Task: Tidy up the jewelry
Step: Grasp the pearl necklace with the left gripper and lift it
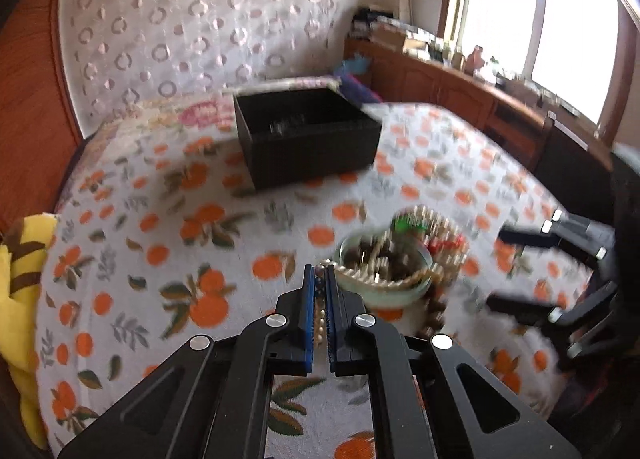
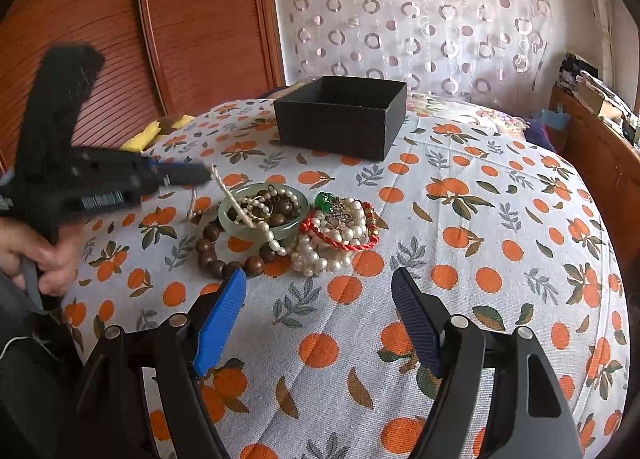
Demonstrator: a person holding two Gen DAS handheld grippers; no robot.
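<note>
My left gripper point(image 1: 319, 271) is shut on a thin pearl strand point(image 1: 319, 323), which shows between its blue pads. In the right wrist view the left gripper point(image 2: 206, 175) hovers left of the jewelry and the pearl strand point(image 2: 232, 195) runs taut from its tip down into a pale green jade bangle point(image 2: 264, 215). Brown wooden beads point(image 2: 212, 255) curl around the bangle. Right of it lies a heap of pearls point(image 2: 340, 233) with a red cord bracelet point(image 2: 344, 246) and a green pendant point(image 2: 324, 201). My right gripper point(image 2: 320, 283) stands open just in front of the heap, holding nothing.
An open black box point(image 2: 340, 115) stands at the far side of the orange-print tablecloth point(image 2: 480, 219). A yellow cloth point(image 2: 140, 139) lies at the table's left edge. A hand point(image 2: 44, 255) holds the left gripper's handle. Wooden cabinets point(image 1: 460, 87) and a window lie to the right.
</note>
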